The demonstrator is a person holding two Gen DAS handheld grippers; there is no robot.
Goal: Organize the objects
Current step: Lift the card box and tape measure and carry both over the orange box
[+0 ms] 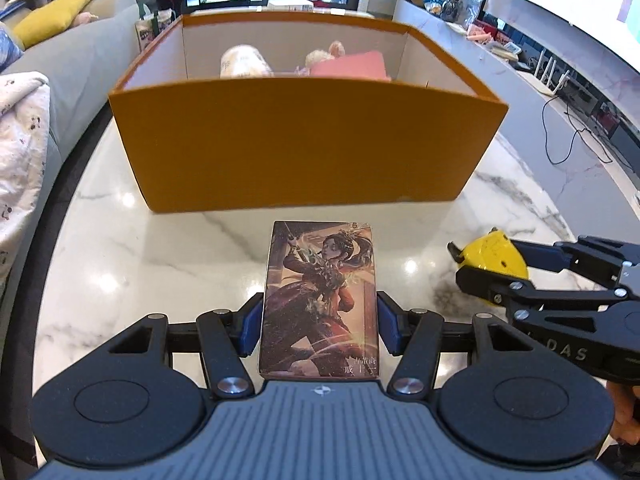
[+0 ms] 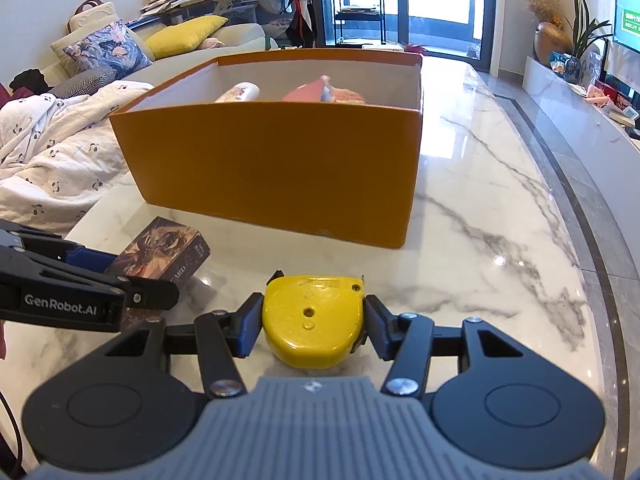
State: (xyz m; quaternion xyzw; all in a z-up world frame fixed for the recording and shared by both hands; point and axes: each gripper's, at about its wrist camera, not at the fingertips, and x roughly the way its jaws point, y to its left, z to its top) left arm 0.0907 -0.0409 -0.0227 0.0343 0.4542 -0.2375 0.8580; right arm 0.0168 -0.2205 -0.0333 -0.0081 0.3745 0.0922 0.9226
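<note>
With the left gripper (image 1: 320,322) jaws clamped on the card box (image 1: 320,300) and the right gripper (image 2: 314,326) jaws on the yellow tape measure (image 2: 314,320), the orange box (image 1: 304,140) stands directly ahead on the tabletop (image 1: 160,248).

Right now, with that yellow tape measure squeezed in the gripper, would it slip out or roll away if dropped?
The yellow tape measure looks like hard, glossy plastic, so probably stiff and a bit slippery. The right hand-held gripper pinches its sides, which curve inward at the near end, so it might squirm out. Lying on its broad flat face, it likely would not roll on the marble table.
</note>
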